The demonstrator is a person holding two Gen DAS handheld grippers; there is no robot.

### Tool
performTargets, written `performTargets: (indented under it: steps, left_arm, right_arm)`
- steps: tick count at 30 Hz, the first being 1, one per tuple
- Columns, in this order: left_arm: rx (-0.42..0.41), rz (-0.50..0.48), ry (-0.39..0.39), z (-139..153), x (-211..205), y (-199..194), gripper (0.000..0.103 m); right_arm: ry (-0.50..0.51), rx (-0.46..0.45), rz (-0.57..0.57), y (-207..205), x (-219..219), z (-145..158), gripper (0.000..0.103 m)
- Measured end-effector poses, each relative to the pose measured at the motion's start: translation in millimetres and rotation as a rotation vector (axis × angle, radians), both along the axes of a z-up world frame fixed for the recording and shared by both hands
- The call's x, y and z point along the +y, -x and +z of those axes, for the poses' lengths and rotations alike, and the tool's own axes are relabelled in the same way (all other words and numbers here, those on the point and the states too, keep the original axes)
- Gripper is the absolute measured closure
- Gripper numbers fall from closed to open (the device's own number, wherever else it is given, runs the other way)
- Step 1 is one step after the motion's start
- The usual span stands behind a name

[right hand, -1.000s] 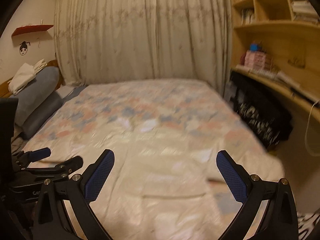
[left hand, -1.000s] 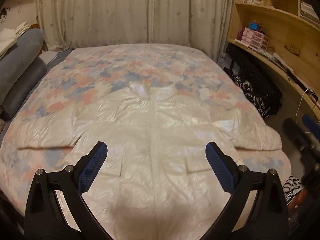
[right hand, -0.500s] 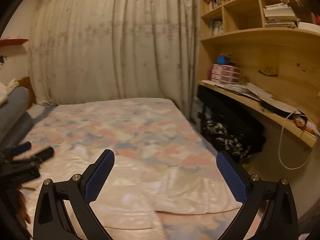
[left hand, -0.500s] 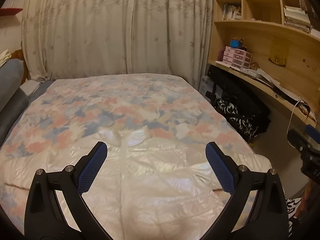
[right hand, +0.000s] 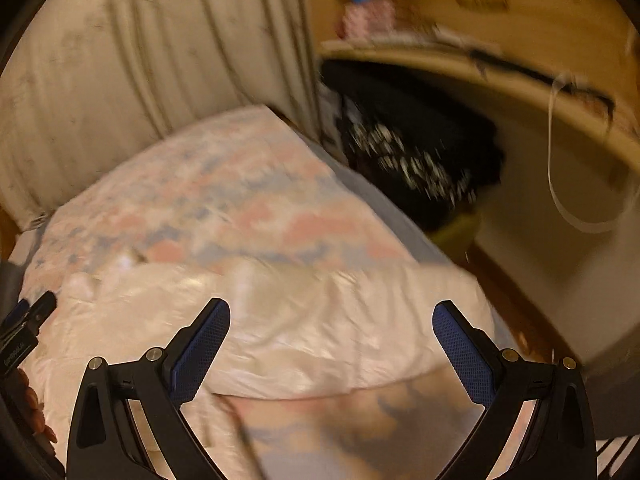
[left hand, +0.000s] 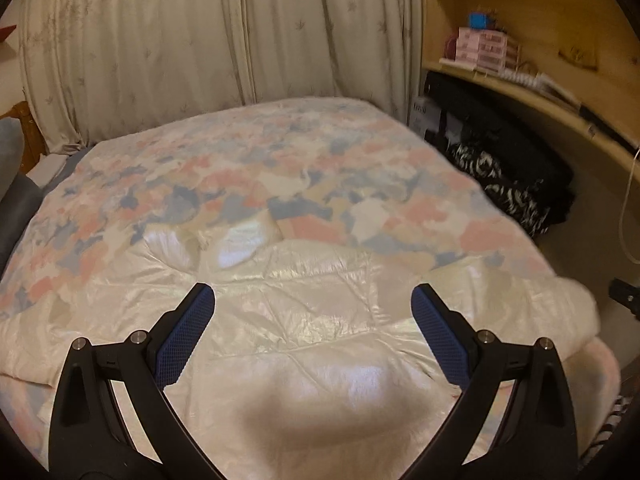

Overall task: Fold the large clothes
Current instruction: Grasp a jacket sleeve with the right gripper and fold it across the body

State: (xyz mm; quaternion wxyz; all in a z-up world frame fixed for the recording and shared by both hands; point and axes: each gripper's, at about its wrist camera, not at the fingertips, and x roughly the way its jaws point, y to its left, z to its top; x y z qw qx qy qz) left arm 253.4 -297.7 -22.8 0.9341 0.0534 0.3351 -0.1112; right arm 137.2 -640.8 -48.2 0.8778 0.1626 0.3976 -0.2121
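A large cream, shiny quilted jacket (left hand: 304,320) lies flat, front up, on the bed's floral cover (left hand: 280,160), collar toward the curtains. My left gripper (left hand: 312,320) is open and empty, hovering over the jacket's chest. My right gripper (right hand: 332,340) is open and empty above the jacket's right sleeve (right hand: 360,320), which reaches the bed's right edge. The left gripper's tip (right hand: 28,316) shows at the left edge of the right wrist view. The jacket's left sleeve is cut off by the left wrist view.
Beige curtains (left hand: 200,40) hang behind the bed. A curved wooden desk with shelves (left hand: 540,80) runs along the right, with black bags (left hand: 508,168) under it and pink boxes (left hand: 480,48) on it. A white cord (right hand: 560,200) hangs from the desk. Grey pillows (left hand: 12,200) lie at left.
Both grippers swung right and tilted down toward the jacket. The right gripper now looks at the right sleeve and bed edge. The right wrist view is motion-blurred. Both stay open.
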Motion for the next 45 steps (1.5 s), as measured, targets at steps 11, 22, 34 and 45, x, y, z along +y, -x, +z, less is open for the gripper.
performTargets:
  steps: [11,22,34,45]
  left_arm:
    - [0.157,-0.015,-0.033,-95,-53,-30,0.006]
    - [0.184,-0.004,-0.008,-86,-22,-34,0.03]
    - [0.156,0.088,0.057,-43,102,-31,0.03]
    - [0.217,0.088,0.137,-60,203,-14,0.03]
  right_arm:
    - [-0.422,0.143,-0.306,5,-104,-185,0.016]
    - [-0.407,-0.007,-0.431,-3,-133,-220,0.074]
    - [-0.12,-0.292,0.06,-94,53,-50,0.091]
    - [0.079,-0.017,0.527,-157,304,-131,0.091]
